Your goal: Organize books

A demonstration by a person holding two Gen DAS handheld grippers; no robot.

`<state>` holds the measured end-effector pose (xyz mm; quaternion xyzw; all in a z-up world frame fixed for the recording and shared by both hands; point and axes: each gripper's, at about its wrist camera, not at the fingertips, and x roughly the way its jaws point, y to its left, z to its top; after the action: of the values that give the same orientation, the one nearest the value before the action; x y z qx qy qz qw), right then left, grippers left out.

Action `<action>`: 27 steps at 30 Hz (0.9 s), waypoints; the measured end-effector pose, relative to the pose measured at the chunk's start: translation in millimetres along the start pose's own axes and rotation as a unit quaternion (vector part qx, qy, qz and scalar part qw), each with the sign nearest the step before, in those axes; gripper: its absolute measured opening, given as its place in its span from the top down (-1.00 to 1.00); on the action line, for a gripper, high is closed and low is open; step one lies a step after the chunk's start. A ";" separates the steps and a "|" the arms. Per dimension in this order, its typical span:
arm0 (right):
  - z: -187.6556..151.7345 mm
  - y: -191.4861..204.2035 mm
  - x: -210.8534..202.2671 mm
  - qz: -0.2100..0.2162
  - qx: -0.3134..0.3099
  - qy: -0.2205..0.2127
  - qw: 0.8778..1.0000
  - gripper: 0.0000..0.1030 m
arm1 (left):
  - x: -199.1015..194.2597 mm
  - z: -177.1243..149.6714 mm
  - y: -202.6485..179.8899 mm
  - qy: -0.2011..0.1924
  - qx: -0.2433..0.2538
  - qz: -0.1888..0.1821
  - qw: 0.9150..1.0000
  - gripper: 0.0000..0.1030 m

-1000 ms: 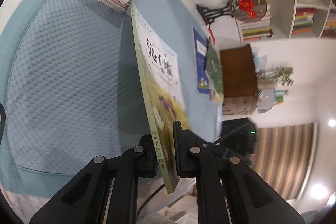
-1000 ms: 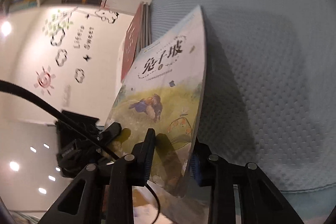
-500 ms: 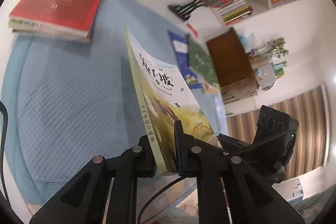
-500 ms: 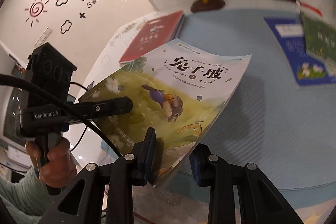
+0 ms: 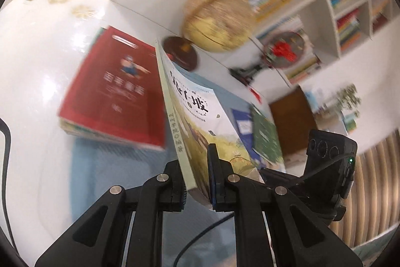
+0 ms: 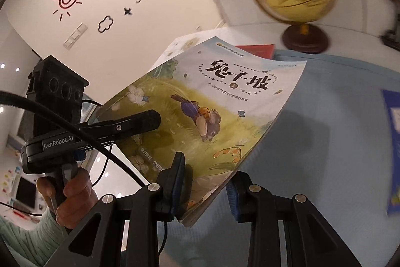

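Aloft, rabbit book, spine leftward, tilted

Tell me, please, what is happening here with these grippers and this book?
A person is holding a handheld gripper in each hand, and both are clamped on the same picture book, the one with a rabbit running on its cover. The left gripper pinches it near the spine, and the right gripper grips its lower edge. The book is held up off the blue mat. A stack topped by a red book lies beyond it, near a globe. Two more books lie flat on the mat.
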<state>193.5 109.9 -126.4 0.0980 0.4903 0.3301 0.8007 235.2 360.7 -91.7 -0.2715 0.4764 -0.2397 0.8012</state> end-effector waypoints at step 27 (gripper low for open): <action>71.4 -41.4 121.2 -0.021 -0.002 0.100 0.995 0.40 | 15.3 19.7 106.1 0.059 -0.103 0.158 0.980 0.59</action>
<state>308.6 166.0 -197.9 0.0523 0.5696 0.3221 0.7544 272.8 433.2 -164.0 -0.2595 0.5818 -0.0754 0.7671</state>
